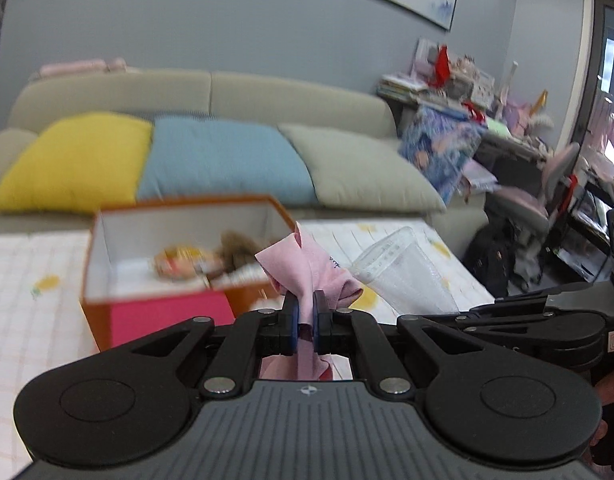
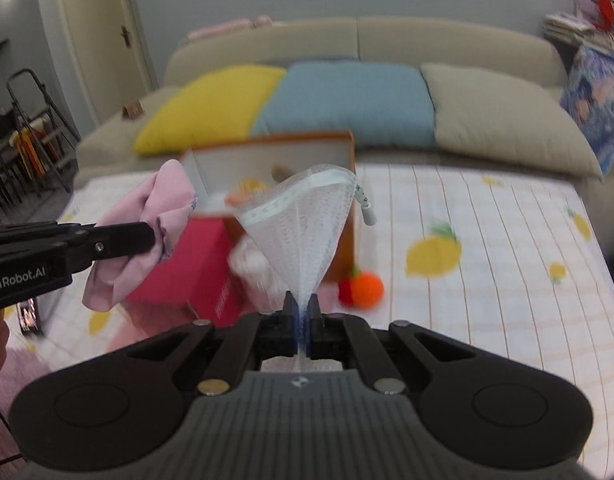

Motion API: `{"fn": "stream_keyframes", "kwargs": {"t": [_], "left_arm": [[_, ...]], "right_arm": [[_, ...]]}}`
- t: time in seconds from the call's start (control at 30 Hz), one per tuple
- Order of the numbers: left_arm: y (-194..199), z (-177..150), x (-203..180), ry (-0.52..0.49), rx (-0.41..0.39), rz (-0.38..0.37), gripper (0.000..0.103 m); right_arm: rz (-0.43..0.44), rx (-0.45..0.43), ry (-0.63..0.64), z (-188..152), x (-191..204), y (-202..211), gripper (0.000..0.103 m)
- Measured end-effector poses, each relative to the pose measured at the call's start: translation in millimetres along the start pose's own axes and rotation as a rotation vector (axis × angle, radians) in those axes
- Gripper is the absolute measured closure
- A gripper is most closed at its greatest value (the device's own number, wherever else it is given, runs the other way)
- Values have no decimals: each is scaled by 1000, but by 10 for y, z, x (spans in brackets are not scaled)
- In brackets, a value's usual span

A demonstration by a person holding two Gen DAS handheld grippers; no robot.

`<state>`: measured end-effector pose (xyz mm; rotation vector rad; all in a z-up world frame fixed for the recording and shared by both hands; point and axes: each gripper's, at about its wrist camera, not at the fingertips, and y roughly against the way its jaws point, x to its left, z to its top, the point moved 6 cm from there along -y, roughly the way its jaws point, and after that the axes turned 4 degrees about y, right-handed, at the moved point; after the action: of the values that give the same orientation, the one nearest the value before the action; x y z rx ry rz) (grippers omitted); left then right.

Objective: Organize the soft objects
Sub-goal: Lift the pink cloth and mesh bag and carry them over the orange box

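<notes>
Pink cloth pinched in left claw, beside box.

Blurred toys inside box

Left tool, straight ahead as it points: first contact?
Probably the open orange box. The left tool, shut on the pink cloth, points at its near right corner; depth is unclear.
</notes>
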<state>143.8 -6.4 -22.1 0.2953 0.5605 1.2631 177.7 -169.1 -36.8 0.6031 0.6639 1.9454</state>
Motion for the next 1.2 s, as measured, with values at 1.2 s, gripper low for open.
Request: {"fn": "stream_keyframes", "kwargs": {"t": [1.2], "left_arm": [[-1594, 296, 1017, -88, 246, 249, 96]], "right_arm": [[-41, 212, 133, 994, 183, -2221, 102]]}}
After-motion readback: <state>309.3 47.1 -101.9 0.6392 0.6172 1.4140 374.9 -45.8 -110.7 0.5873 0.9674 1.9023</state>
